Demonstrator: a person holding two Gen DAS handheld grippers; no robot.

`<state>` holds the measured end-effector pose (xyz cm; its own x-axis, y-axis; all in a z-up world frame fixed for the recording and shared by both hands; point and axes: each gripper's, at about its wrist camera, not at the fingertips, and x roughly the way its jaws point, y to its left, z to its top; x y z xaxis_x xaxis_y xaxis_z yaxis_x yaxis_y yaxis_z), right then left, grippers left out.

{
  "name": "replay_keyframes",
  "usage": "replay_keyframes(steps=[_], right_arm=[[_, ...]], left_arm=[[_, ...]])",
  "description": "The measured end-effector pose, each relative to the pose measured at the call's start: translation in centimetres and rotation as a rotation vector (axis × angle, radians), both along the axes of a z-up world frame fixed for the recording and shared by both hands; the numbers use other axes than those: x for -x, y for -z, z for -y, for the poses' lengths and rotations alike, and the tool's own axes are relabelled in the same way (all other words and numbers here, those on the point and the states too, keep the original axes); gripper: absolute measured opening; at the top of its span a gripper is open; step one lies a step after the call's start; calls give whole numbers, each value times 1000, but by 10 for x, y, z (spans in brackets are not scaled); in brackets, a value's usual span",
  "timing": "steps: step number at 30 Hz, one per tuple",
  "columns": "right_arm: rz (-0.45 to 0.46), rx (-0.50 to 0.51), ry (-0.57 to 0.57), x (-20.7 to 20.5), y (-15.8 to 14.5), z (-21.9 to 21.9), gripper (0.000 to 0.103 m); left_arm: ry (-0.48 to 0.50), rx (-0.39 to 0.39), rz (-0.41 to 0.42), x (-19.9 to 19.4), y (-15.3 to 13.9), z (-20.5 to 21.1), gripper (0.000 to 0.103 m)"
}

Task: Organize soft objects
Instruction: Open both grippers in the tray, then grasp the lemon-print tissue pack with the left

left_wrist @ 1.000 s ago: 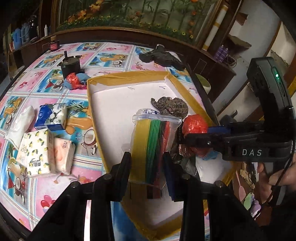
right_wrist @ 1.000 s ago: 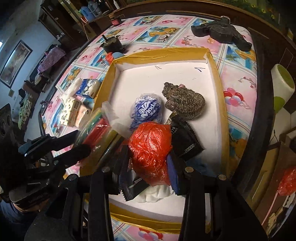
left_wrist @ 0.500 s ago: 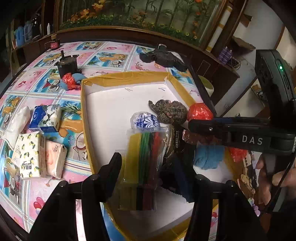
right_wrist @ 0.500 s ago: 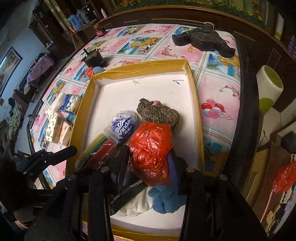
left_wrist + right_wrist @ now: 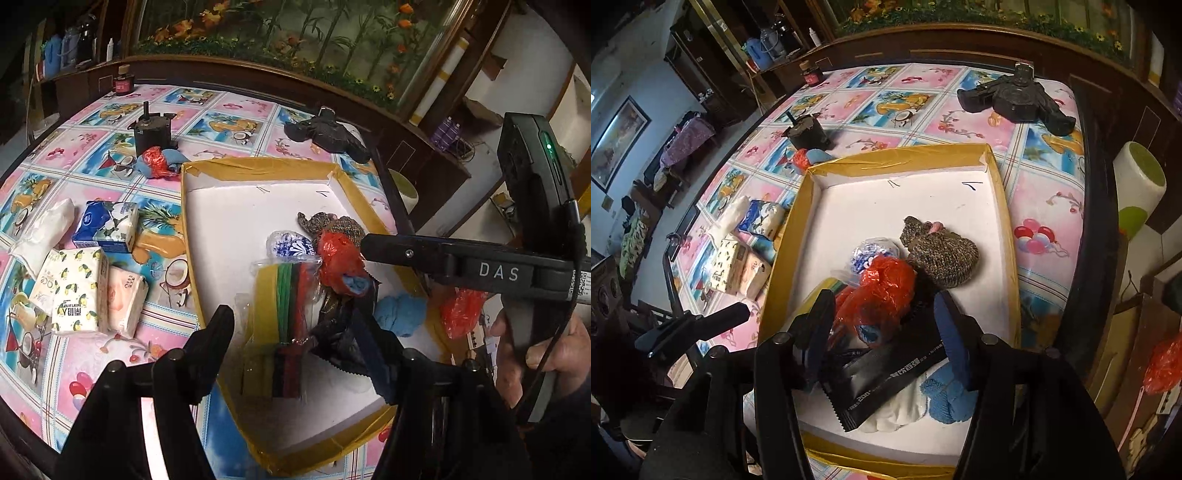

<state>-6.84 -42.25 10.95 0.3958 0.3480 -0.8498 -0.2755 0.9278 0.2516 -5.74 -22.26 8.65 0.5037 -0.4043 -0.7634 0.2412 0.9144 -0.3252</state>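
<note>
Yellow-rimmed box (image 5: 192,236) loaded with soft items.
Both tongs released, jaws opening: left gripper (image 5: 295,332), right gripper (image 5: 882,317); three tissue packs (image 5: 79,291) seen left of box.

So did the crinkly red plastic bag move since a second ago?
Yes. The crinkly red plastic bag slid out of the right claw, whose jaws are opening, and now lies nearer the brown knitted pouch.

The far half of the box (image 5: 1006,206) floor lies bare up to its far wall, open to a reach from above. Its near half is crowded: knitted bundle (image 5: 942,258), red bag (image 5: 882,288), black packet (image 5: 890,373) and blue cloth (image 5: 945,402). On the counter (image 5: 229,122) beyond the box's left wall, tissue packs (image 5: 85,295) block the near-left stretch.
</note>
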Motion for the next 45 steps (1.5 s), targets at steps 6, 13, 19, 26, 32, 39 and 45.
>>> replay_keyframes(steps=[6, 13, 19, 26, 32, 39, 45], right_arm=[[-99, -57, 21, 3, 9, -6, 56], [-38, -34, -55, 13, -11, -43, 56], [80, -88, -205, 19, -41, -91, 56], [-66, -134, -133, 15, -10, -102, 56], [-74, -108, -113, 23, -5, -99, 56], [-83, -89, -129, 30, -2, -97, 56], [-82, -67, -219, 22, 0, -124, 56]], left_arm=[[-47, 11, 12, 11, -4, -18, 67], [-172, 26, 25, 34, -4, -64, 67], [-296, 41, -14, 40, 7, -115, 67], [-362, 8, -60, 11, 17, -156, 68], [-275, -69, -121, -26, 38, -143, 68], [-231, -179, -139, -55, 63, -126, 52], [-266, -127, -152, -23, 62, -158, 52]])
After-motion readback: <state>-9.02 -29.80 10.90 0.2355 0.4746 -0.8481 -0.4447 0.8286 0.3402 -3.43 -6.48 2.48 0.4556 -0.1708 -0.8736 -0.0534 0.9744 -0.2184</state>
